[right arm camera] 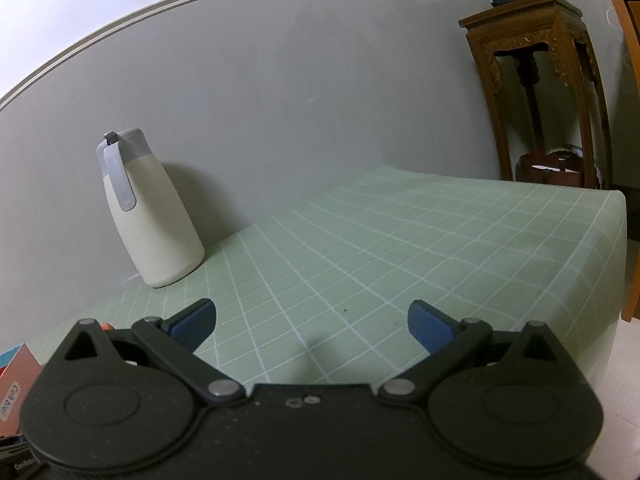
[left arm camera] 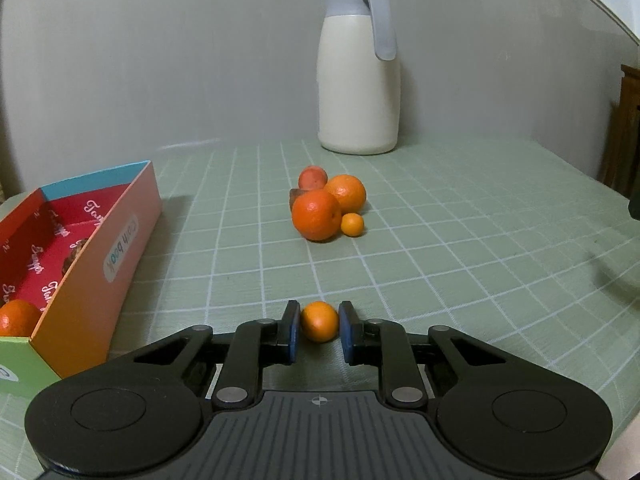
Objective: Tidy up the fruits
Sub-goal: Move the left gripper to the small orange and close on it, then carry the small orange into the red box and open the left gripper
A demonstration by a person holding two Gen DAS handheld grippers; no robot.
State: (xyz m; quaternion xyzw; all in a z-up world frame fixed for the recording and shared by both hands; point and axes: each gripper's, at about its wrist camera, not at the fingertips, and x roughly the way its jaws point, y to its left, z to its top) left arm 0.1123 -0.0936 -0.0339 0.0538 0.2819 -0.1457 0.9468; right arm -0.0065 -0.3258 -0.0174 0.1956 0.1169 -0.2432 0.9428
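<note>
The left gripper [left arm camera: 319, 330] has a small orange [left arm camera: 319, 321] between its blue pads [left arm camera: 293, 330]. The pads sit right at the sides of the fruit, so it looks pinched. The orange is round, so it has no long side and points no way. I cannot tell if it rests on the green cloth [left arm camera: 460, 248] or hangs just above it.

Farther ahead is a pile of fruit [left arm camera: 326, 206] on the cloth. It has two big oranges, one tiny one touching them, and a pinkish fruit at the back.

To the left is a long open box [left arm camera: 120, 236], red inside. Its long side runs away from the camera. One orange [left arm camera: 18, 318] lies in its near end.

A white jug [left arm camera: 358, 76] stands by the wall.

The right gripper [right arm camera: 312, 326] has its jaws wide apart, with nothing in them, above the cloth.
</note>
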